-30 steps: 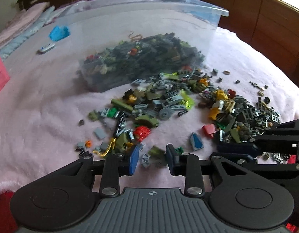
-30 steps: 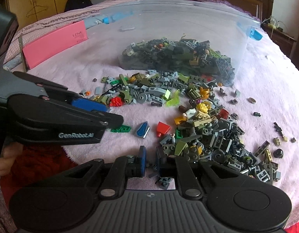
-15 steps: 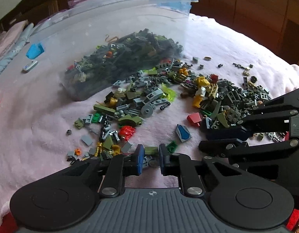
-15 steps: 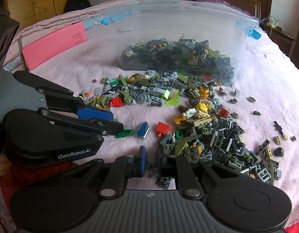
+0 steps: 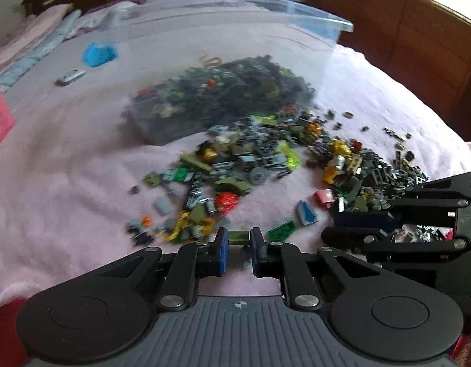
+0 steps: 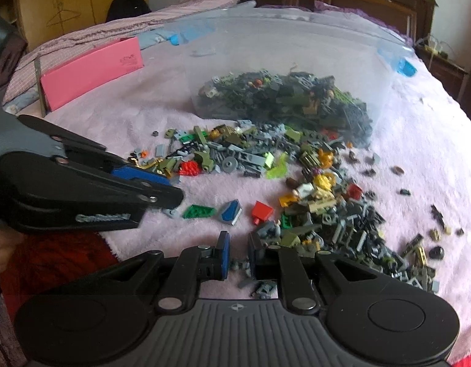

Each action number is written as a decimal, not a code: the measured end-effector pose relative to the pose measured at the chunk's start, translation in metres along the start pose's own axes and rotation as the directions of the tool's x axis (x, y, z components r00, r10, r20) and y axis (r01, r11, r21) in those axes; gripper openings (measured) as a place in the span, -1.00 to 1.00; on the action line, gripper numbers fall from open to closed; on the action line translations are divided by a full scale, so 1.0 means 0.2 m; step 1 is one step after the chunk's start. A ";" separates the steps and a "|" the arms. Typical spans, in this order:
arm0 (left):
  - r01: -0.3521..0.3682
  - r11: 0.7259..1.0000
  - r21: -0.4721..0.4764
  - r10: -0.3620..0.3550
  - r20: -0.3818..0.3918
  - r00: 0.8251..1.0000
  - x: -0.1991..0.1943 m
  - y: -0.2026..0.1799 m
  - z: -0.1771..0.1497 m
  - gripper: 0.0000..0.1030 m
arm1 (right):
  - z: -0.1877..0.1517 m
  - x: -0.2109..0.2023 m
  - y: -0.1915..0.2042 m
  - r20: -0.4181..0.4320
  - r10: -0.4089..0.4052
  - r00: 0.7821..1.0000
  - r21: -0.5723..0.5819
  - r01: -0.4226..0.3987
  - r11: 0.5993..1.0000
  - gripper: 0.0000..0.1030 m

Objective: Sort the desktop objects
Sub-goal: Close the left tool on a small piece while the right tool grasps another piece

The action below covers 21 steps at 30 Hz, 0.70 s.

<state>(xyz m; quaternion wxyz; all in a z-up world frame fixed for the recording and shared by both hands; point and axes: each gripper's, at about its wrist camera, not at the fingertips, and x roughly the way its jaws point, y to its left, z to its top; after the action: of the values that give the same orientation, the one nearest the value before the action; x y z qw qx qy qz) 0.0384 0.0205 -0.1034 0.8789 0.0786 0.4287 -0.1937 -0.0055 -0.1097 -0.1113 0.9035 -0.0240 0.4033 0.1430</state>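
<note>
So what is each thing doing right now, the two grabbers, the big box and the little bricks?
left gripper: shut on an olive green brick.
right gripper: shut on a small grey piece.
clear plastic bin: lying tipped, open side toward the cameras, bricks inside.
loose bricks: spilled across the pink blanket.

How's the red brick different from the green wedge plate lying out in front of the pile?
The red brick is a chunky block with a small peg sticking out; the green wedge plate is thin and flat. The red brick is squarish, while the green wedge plate tapers to a point. The red brick lies right of the blue-and-grey shield piece, near the big pile; the green wedge plate lies left of it, nearer the left gripper. Both rest loose on the pink blanket.
</note>
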 end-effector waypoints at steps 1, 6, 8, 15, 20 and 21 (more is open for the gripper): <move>-0.007 1.000 -0.007 0.007 0.002 1.000 -0.02 0.02 -0.01 -0.68 | 0.01 0.01 0.00 0.001 0.004 1.000 -0.004 -0.004 1.000 -0.70; -0.036 0.998 -0.045 0.036 0.006 0.999 -0.09 0.09 -0.04 -0.68 | 0.06 0.05 0.02 0.006 0.015 1.000 -0.011 -0.015 1.000 -0.70; -0.045 0.998 -0.053 0.045 0.000 0.999 -0.10 0.11 -0.06 -0.68 | 0.08 0.08 0.02 0.003 0.018 1.000 0.005 -0.018 1.000 -0.69; -0.051 0.997 -0.061 0.049 -0.027 0.998 -0.07 0.11 -0.10 -0.68 | 0.11 0.14 0.02 -0.025 -0.001 1.000 0.020 0.001 1.000 -0.65; -0.054 0.997 -0.062 0.052 -0.043 0.998 -0.05 0.11 -0.12 -0.67 | 0.12 0.14 0.01 -0.015 0.007 1.000 0.059 -0.007 0.998 -0.45; -0.055 0.997 -0.062 0.053 -0.042 0.998 -0.05 0.11 -0.12 -0.66 | 0.13 0.15 0.01 -0.015 0.008 1.000 0.065 -0.007 0.998 -0.44</move>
<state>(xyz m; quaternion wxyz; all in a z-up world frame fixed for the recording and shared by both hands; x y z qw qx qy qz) 0.0242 0.0512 -0.1120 0.8770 0.0662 0.4501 -0.1547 0.0309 -0.0961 -0.1151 0.9000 0.0060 0.4150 0.1330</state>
